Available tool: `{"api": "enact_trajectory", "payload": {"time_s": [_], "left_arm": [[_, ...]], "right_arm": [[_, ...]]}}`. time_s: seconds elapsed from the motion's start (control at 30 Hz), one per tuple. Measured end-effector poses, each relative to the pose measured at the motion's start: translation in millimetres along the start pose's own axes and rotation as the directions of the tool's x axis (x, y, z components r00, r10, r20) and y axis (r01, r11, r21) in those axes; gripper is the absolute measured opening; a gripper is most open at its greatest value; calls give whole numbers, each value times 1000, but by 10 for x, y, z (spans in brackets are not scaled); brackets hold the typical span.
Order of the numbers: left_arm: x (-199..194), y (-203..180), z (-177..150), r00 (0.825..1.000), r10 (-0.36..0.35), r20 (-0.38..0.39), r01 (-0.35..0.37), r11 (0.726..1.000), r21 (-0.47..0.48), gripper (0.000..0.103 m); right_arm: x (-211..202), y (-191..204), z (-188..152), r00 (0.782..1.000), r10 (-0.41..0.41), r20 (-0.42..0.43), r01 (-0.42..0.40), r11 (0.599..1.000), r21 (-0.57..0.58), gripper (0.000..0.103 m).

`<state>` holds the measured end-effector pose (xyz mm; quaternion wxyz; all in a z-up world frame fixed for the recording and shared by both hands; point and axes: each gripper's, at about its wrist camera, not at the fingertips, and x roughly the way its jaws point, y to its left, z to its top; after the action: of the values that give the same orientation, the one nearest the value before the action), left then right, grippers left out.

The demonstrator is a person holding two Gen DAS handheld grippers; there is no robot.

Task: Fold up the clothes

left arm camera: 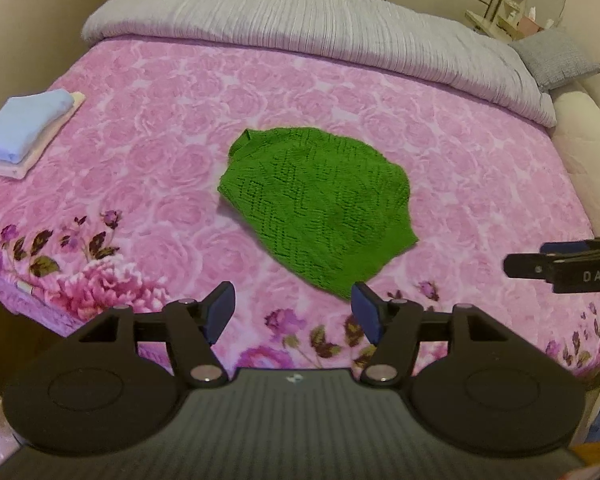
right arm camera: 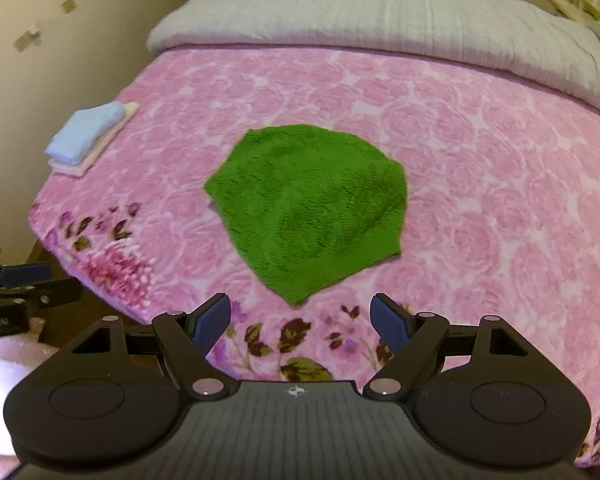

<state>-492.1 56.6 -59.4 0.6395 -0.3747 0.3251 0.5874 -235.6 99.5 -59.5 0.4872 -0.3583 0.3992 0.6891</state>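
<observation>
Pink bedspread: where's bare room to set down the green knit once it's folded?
Free: the wide stretch between the green knit and the rolled grey duvet, and the patch between the knit and the folded stack at the bedspread's left edge. Tightest: the near strip between the knit and both open grippers.

Left gripper [left arm camera: 293, 312]: jaws apart, nothing between blue pads [left arm camera: 222, 312], tilted steeply downward. Right gripper [right arm camera: 300, 318]: jaws spread wider, also empty, same steep downward tilt. Each gripper visible at edge of other's view: right one at right edge of left view, left one at left edge of right view. Side by side, apart.
</observation>
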Motion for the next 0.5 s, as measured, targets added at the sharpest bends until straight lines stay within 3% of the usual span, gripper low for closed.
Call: {"api": "enact_trajectory", "payload": {"time_s": [0.13,0.27,0.37,0.5], "left_arm": [[310,249,228,998,-45,-50,48,997,66,60],[694,274,321,989,-94,-111,113,977,180,61],[1021,237,341,978,-122,-168,165,949,270,61],[1483,38,147,964,-138,-226,223,883,413,61]], "right_arm": [[223,-65,90,998,-62,-28,64,994,88,80],[397,-239,122,995,-100,-31,104,963,247,80],[481,-432,59,994,-103,-21,103,912,397,79],[587,-728,-143,994,-111,-23,106,842,530,77]]}}
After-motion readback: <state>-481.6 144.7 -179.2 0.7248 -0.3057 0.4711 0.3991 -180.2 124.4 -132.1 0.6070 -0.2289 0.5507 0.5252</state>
